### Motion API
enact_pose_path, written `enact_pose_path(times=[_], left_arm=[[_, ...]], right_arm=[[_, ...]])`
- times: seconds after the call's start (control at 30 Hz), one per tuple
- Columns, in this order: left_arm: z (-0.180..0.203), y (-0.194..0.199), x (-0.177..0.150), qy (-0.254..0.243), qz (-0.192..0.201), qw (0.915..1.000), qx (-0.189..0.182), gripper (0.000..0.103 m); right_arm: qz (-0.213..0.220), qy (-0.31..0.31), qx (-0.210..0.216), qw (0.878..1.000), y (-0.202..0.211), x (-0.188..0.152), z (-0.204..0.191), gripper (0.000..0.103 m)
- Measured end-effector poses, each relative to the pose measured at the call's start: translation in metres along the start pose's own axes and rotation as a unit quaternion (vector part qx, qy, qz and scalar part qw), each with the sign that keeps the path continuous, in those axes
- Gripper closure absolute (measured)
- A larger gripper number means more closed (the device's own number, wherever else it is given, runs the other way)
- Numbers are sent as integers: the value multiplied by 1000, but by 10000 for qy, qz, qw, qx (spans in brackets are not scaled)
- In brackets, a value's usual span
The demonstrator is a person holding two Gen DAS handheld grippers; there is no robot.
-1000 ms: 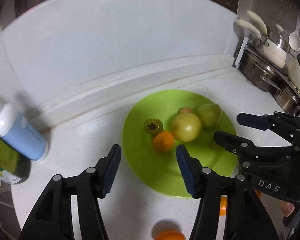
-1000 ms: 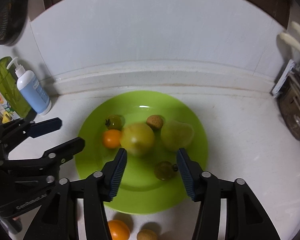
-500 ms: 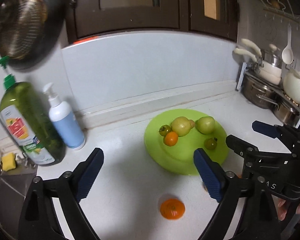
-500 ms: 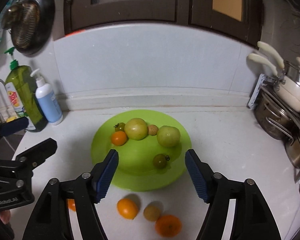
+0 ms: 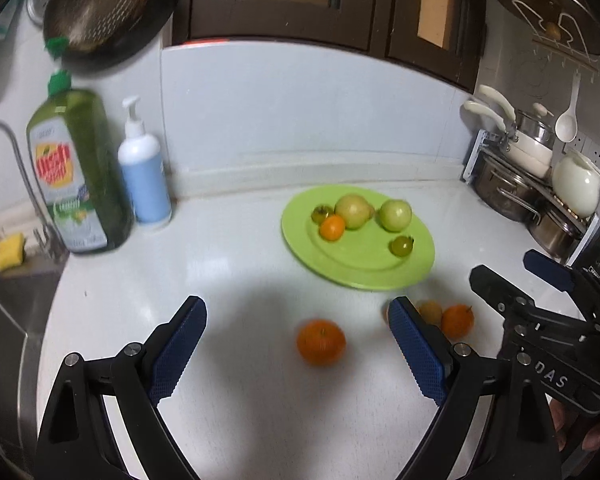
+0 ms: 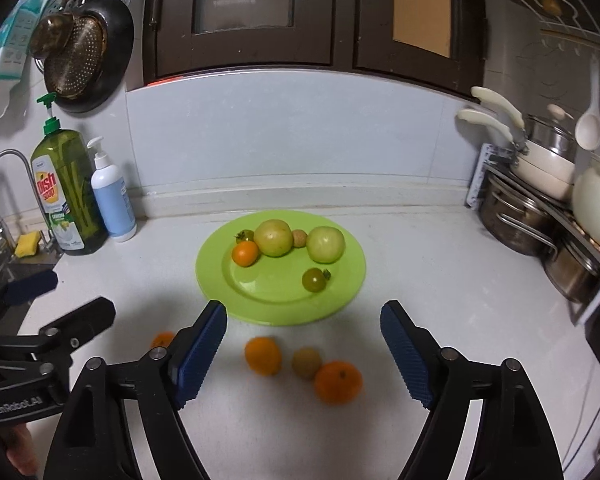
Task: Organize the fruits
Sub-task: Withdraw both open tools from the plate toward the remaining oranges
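A green plate [image 6: 268, 292] [image 5: 364, 268] on the white counter holds two pale green round fruits [image 6: 275, 237] [image 6: 325, 244], a small orange [image 6: 245, 253], two green tomatoes and a small brown fruit. In front of it lie loose oranges [image 6: 263, 355] [image 6: 337, 382] and a small brown fruit [image 6: 306, 362]. Another orange [image 5: 321, 342] lies further left. My right gripper [image 6: 304, 314] hovers above the loose fruits, its jaws opening with nothing between them. My left gripper [image 5: 298, 312] stands wide open and empty above the lone orange.
A green dish-soap bottle [image 6: 66, 192] and a blue pump bottle [image 6: 114, 204] stand at the back left beside a sink with a yellow sponge [image 6: 28, 245]. Steel pots on a rack [image 6: 540, 208] crowd the right edge. A colander and pan hang on the left wall.
Both grippers have pulled back from over the plate and their jaws have widened. The loose fruits on the counter have come into view in front of them.
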State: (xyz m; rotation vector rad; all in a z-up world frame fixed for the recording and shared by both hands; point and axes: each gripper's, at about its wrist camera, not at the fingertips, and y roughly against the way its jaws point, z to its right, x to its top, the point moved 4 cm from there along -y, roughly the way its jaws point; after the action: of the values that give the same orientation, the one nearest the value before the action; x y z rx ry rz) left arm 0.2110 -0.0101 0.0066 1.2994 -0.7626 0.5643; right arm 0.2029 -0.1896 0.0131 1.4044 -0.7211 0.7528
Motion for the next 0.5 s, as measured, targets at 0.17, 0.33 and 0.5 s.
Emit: enact_pose_path(times=[0.17, 0.33, 0.5], left_arm=[[3, 1, -21, -152, -131, 9997, 161, 6], [6, -5, -38, 22, -395, 9992, 62, 3], [11, -16, -51, 152, -720, 9972, -113, 3]], right_arm=[[-15, 74, -130, 9999, 7, -17, 1, 23], [-138, -290, -97, 9994, 9, -37, 12, 23], [-323, -453, -173, 9983, 3, -54, 22, 23]])
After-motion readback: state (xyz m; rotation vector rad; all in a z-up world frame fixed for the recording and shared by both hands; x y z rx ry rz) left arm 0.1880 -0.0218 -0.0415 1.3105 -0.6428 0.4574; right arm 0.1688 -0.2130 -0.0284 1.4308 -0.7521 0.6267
